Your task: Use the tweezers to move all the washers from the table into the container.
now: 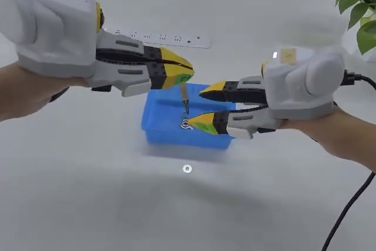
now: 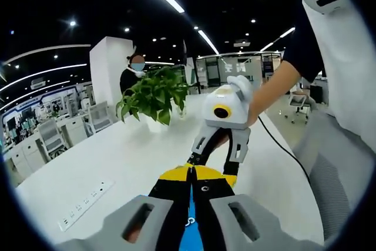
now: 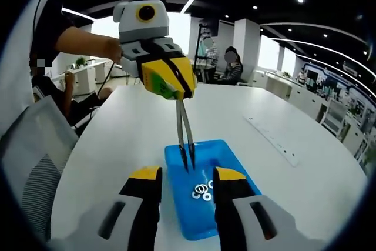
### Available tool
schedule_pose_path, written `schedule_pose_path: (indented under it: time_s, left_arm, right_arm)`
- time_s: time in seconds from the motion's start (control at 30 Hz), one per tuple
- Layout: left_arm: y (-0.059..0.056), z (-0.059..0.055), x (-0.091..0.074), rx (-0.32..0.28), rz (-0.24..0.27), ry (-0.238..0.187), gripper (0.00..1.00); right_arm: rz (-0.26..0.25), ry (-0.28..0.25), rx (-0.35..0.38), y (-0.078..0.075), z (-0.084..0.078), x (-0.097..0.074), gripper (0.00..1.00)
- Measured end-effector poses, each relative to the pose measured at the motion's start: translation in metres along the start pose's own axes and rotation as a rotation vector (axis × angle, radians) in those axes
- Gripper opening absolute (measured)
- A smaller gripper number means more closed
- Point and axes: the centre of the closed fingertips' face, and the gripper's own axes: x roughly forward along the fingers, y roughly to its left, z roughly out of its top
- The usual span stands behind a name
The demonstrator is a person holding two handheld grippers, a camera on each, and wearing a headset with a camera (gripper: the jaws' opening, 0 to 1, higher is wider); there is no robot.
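Head view, tweezers: the tweezers [image 1: 184, 99] sit clamped in the left gripper [image 1: 189, 70], its fingers clenched. Long axis near upright, tips down over the blue container [image 1: 158, 129].
Head view, container: washers [image 1: 185, 124] clustered inside. One loose washer [image 1: 187, 168] lies on the worktop [image 1: 88, 204] just in front.
Right gripper view: both prongs separate here, tips just above the washers. The right gripper [image 3: 187, 174] has its fingers spread, empty.
Left gripper view: own fingers pressed together, a blue sliver of container between them.
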Motion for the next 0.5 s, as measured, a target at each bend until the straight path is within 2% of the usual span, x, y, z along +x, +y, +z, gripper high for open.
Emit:
schedule_pose_path:
  time_s: [0.17, 0.3, 0.4, 0.5]
  left_arm:
    - [-0.012, 0.003, -0.009, 0.013, -0.016, 0.016, 0.04]
    - [-0.022, 0.010, -0.017, 0.008, -0.014, 0.000, 0.04]
    - [-0.031, 0.010, -0.020, 0.005, -0.011, -0.002, 0.04]
    - [-0.041, 0.005, -0.022, -0.016, -0.001, 0.000, 0.04]
  right_arm:
    - [-0.022, 0.003, 0.008, 0.010, -0.007, -0.017, 0.38]
    - [-0.042, 0.011, 0.034, 0.020, -0.014, -0.030, 0.41]
    - [-0.051, 0.007, 0.048, 0.029, -0.017, -0.038, 0.42]
    - [-0.042, 0.001, 0.095, 0.042, -0.021, -0.044, 0.49]
